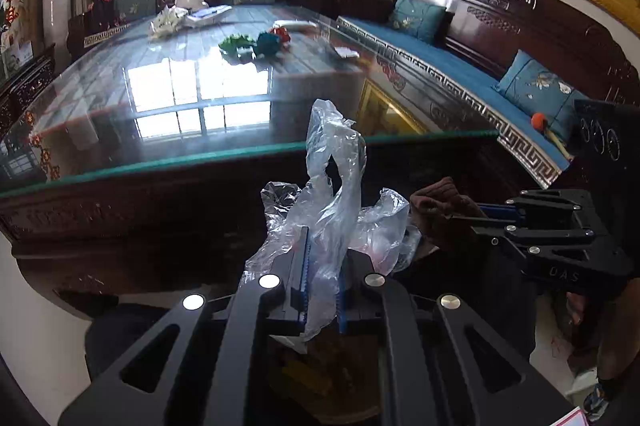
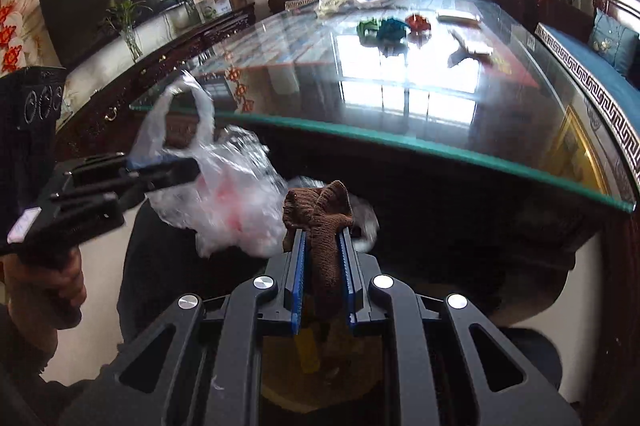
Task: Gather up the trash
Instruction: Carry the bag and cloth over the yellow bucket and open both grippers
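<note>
1. Nearest my left-hand camera is my left gripper (image 1: pixel 322 282), its jaws pinched on a clear plastic bag (image 1: pixel 336 186) — the bag's handle loop stands up above the fingers and the crumpled body billows out past them.
2. To its right, my right gripper (image 2: pixel 323 258) is clamped on a brown knitted cloth (image 2: pixel 322 214), which bunches above the blue pads and touches the bag's side.
3. I judge the step in hand to be putting the cloth into the bag, both held just below the glass table (image 1: pixel 200 162) edge.
4. The next move calls for finding the bag's mouth — it looks collapsed, so the cloth may only push against plastic.
5. Further trash seems to wait on the tabletop: green, teal and red crumpled bits (image 2: pixel 394 26).
</note>
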A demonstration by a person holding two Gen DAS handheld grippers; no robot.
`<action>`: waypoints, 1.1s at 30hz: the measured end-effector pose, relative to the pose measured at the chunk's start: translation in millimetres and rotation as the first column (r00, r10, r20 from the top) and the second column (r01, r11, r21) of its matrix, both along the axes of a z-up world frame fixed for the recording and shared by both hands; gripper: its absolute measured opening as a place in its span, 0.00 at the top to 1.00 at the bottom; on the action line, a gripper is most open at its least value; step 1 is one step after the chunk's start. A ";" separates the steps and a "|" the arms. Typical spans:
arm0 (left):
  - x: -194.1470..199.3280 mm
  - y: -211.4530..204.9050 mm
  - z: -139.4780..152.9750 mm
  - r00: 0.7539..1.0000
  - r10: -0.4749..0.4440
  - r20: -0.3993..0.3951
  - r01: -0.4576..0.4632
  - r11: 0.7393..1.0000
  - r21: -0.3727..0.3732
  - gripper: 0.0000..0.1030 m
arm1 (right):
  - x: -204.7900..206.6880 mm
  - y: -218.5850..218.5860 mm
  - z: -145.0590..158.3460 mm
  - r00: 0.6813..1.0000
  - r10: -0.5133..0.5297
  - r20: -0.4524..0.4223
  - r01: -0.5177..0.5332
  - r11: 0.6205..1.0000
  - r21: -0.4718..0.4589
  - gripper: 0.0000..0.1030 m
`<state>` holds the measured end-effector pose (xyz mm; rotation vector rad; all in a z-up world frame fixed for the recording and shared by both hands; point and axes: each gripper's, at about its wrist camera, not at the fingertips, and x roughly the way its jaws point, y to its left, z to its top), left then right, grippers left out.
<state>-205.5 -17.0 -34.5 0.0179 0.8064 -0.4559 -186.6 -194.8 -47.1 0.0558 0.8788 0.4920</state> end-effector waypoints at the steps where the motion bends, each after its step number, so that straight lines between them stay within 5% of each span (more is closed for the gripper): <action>1: -1.1 -2.8 -11.7 1.000 0.001 -0.022 -0.001 1.000 0.007 0.89 | -4.0 0.5 -6.6 1.000 -0.002 -0.013 0.001 1.000 -0.010 0.85; 11: 7.7 -40.5 -129.5 0.953 -0.066 -0.295 0.097 0.991 0.094 0.88 | -15.7 4.6 -71.3 0.987 -0.004 -0.158 -0.008 0.997 -0.074 0.84; 14: 7.3 -52.5 -150.1 0.930 -0.100 -0.354 0.146 0.984 0.104 0.69 | -13.8 4.6 -84.6 0.982 -0.008 -0.189 -0.008 0.997 -0.080 0.84; 15: 8.0 -54.6 -153.4 0.925 -0.105 -0.367 0.154 0.982 0.108 0.48 | -11.1 4.8 -88.1 0.980 -0.008 -0.199 -0.009 0.996 -0.085 0.84; 17: 6.5 -58.9 -159.4 0.917 -0.108 -0.384 0.175 0.974 0.145 0.24 | -7.5 3.7 -94.7 0.976 -0.013 -0.216 -0.006 0.996 -0.088 0.84; 33: 5.4 -47.2 -153.1 0.921 -0.119 -0.371 0.233 0.931 0.280 0.22 | -5.0 21.6 -129.4 0.951 0.038 -0.306 -0.076 0.991 -0.113 0.79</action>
